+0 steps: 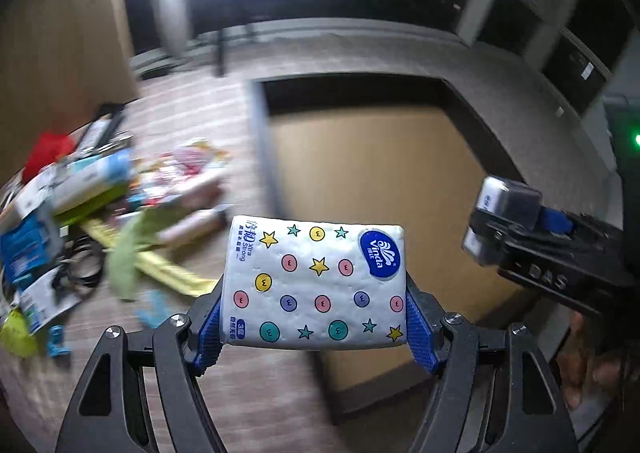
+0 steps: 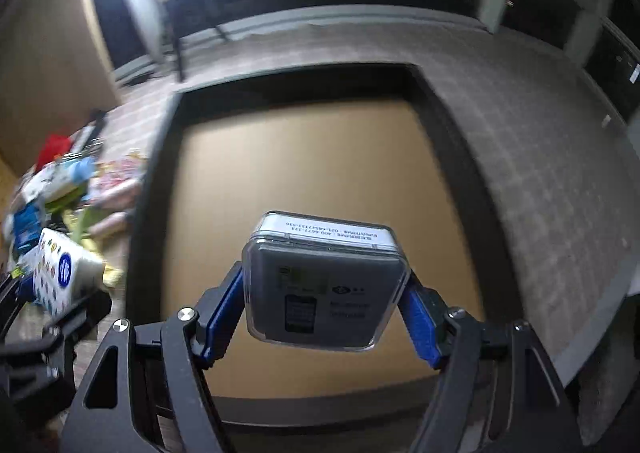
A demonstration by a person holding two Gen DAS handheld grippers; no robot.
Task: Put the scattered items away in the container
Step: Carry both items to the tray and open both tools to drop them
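Two tools, each carrying one item. The left tool (image 1: 314, 327) pinches one tissue pack (image 1: 316, 281), white with coloured dots and stars, between its blue pads, holding it above the near edge of the container (image 1: 260, 121). The right tool (image 2: 324, 317) pinches one clear plastic case (image 2: 326, 279) with a grey insert, directly over the container's bare brown bottom. There is one container, a dark-walled open box on the tabletop (image 2: 540, 157). To its left lies one blurred heap of scattered items (image 1: 88, 205), too smeared to count.
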